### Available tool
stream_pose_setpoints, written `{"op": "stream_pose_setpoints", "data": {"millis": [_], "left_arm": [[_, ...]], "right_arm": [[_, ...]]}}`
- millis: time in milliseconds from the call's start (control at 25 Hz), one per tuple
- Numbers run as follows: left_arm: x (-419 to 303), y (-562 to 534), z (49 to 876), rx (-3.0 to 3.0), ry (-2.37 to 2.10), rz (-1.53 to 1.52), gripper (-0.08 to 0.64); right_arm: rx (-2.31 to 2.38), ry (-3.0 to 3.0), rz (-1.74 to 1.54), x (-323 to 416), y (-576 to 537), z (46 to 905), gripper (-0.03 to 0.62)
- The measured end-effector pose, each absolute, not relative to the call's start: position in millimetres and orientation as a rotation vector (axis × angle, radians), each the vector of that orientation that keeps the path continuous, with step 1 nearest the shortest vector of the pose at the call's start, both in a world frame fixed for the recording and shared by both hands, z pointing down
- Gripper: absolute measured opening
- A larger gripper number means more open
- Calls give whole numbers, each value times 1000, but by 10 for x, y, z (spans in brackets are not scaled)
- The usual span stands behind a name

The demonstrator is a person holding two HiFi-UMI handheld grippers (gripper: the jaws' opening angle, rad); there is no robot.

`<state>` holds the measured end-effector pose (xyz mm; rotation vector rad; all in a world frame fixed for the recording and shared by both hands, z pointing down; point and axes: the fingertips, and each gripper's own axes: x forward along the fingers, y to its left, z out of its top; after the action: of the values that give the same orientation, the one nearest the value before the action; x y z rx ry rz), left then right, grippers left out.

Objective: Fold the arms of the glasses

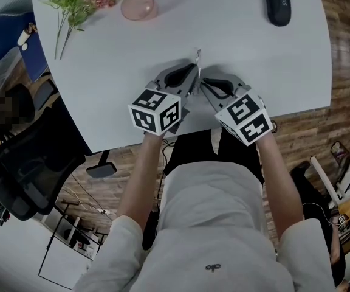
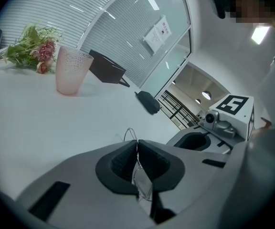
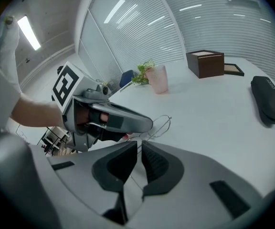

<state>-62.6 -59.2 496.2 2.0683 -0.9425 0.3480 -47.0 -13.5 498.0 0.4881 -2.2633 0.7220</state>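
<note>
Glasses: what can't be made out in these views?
Head view: the thin wire-frame glasses are almost wholly hidden under the left gripper and right gripper; only a wire tip shows.
Left gripper view: its shut jaws cover the frame except one wire loop past the tips.
Right gripper view: the left gripper covers part of the frame; the wire between the slightly parted jaws is too thin to identify as arm or rim.
Any view: whether either arm is folded.

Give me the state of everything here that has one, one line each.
left claw: shut on the glasses
right claw: narrowly open, a glasses arm between its pads
glasses: held by the left claw
cup: upright, looks empty
glasses case: closed, lying flat
flowers: lying on the table
</note>
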Motion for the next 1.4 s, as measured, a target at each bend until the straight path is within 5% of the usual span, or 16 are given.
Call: {"op": "stream_pose_setpoints", "data": {"millis": [1400], "left_arm": [[-582,-497,4978,2070,-958,370,26]], "right_arm": [[731,-2100,910,461,339,5209,35]]}}
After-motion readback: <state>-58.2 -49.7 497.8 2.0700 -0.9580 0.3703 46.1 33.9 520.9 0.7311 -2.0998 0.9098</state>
